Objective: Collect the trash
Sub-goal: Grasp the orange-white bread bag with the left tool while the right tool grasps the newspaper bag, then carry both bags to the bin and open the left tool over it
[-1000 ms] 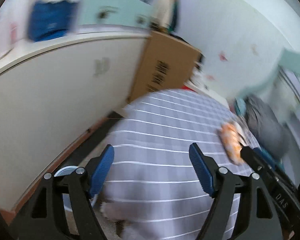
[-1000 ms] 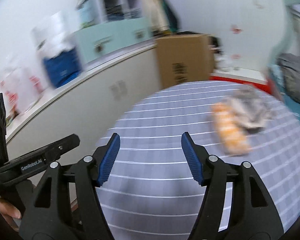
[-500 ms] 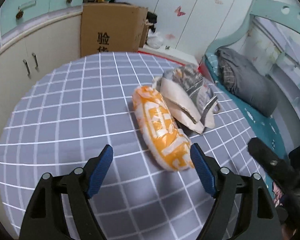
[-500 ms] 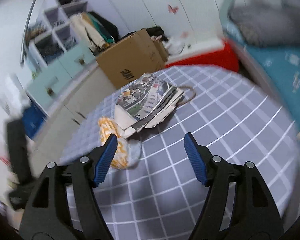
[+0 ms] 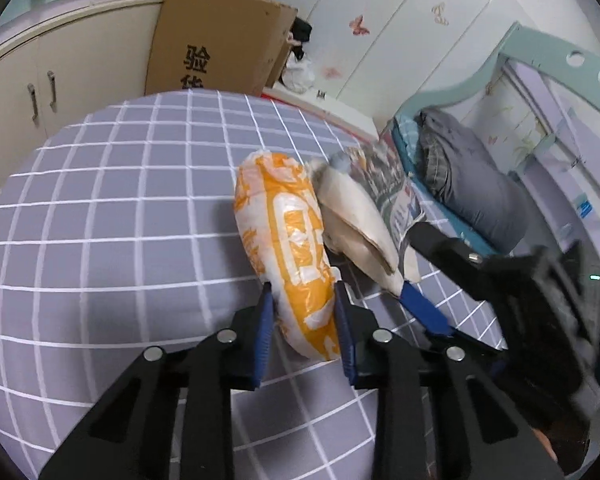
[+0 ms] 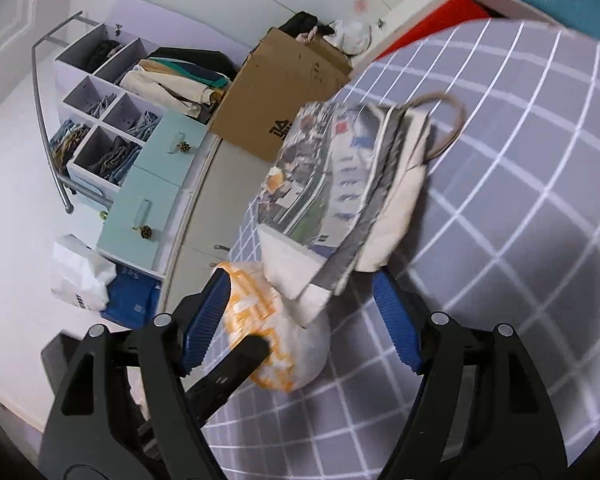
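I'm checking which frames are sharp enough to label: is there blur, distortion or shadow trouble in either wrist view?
Left wrist view: orange-and-white bag sharp; right gripper smeared by motion at the right edge; fisheye bends the checked tablecloth. Right wrist view: mostly sharp, printed tote bag readable, grid lines bowed, a soft dark shadow on the cloth at right.

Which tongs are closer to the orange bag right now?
Left. The left tongs have just closed on the orange bag; the right tongs stand open around the tote bag's corner beside it.

Checked tablecloth: orange bag, tote
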Tool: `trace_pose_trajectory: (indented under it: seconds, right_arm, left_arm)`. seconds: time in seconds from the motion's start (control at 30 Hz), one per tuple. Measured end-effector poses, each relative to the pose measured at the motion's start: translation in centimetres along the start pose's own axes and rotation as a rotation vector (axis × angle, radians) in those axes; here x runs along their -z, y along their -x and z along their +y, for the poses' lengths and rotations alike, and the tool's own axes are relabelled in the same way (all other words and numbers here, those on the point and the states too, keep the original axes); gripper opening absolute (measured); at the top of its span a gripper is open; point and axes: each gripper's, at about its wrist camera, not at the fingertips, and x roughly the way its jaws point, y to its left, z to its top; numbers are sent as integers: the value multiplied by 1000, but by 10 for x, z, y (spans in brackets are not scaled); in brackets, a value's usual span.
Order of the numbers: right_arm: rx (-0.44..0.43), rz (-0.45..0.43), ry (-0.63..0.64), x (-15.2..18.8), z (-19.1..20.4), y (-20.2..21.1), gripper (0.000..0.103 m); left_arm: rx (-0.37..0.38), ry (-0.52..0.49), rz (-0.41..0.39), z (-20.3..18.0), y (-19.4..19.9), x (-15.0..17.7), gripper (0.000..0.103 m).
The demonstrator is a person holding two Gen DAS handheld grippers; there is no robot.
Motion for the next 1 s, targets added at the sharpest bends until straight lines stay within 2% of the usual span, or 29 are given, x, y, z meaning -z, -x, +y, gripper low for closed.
trace_pose_trajectory:
  seconds: [0.1, 0.23, 0.3, 0.33, 0.37, 0.4, 0.47, 0.57, 0.77, 1.0]
  right_arm:
    - [5, -37, -15, -1, 2, -6, 73]
    - [24, -95, -29, -6, 3, -11, 71]
    - [48, -111, -28, -8, 2, -14, 56]
    - [39, -113, -44, -8, -1, -16, 39]
    - [34, -114, -52, -8, -3, -17, 32]
    - [33, -116, -50, -8, -5, -17, 30]
    - [23, -130, -29, -8, -2, -15, 17]
    - [-3, -177, 37, -4, 14, 0, 7]
    - [-55, -220, 181, 9, 66, 25, 4]
    - [-120, -156, 319, 61, 130, 25, 4]
  left_arm:
    - [-28, 7, -49, 15, 22, -1, 28]
    - [-39, 10, -63, 33, 41, 1, 28]
    - [-35, 12, -72, 41, 50, 2, 28]
    - [-38, 11, -75, 45, 53, 3, 28]
    - [-40, 11, -76, 49, 56, 4, 28]
    - [-42, 14, -76, 52, 58, 5, 28]
    - [-39, 29, -73, 63, 63, 7, 29]
    - [-40, 52, -79, 78, 72, 8, 29]
    - [-37, 98, -110, 106, 99, 13, 29]
    - [-51, 143, -182, 136, 148, 27, 29]
